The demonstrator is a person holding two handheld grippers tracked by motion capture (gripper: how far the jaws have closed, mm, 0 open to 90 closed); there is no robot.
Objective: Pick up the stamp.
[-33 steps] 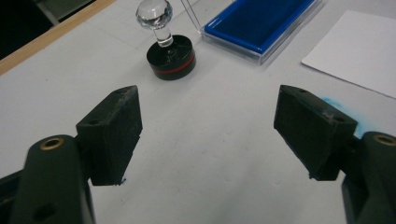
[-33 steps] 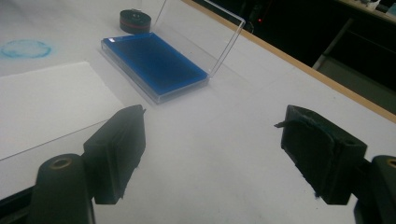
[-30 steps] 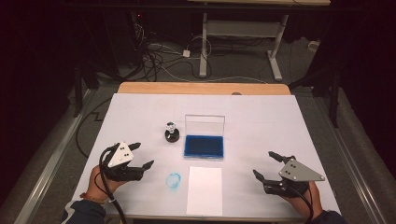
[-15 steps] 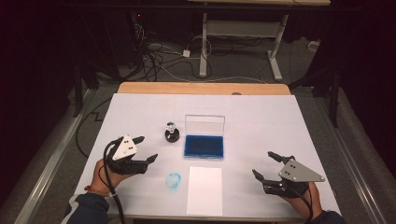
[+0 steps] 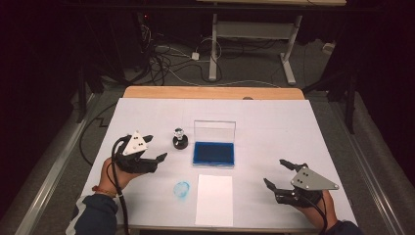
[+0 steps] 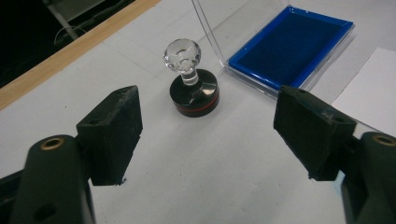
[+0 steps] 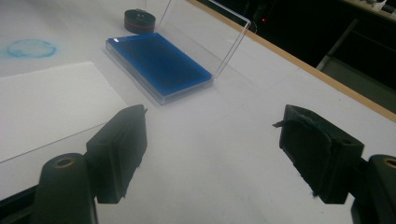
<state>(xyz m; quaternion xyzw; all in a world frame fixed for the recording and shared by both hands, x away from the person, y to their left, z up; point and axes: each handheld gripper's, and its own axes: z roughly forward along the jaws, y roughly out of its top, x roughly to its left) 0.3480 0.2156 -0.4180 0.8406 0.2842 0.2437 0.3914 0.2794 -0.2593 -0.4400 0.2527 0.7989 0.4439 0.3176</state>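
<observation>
A stamp (image 5: pixel 179 139) with a clear faceted knob and a round black base stands upright on the white table, left of a blue ink pad (image 5: pixel 214 152) whose clear lid stands open. My left gripper (image 5: pixel 155 148) is open just left of the stamp and points at it. In the left gripper view the stamp (image 6: pixel 191 84) stands a little beyond the gap of the left gripper (image 6: pixel 208 121), untouched. My right gripper (image 5: pixel 275 172) is open near the front right, with nothing between its fingers. In the right gripper view the ink pad (image 7: pixel 159 63) lies ahead of the right gripper (image 7: pixel 210 135).
A white sheet of paper (image 5: pixel 214 199) lies in front of the ink pad. A blue ring-shaped ink mark (image 5: pixel 182 189) sits on the table cover to the sheet's left. The wooden far edge of the table (image 5: pixel 210 92) borders a dark floor with cables.
My left gripper has moved away from the front edge and toward the stamp, still open. The right gripper has stayed where it was.
</observation>
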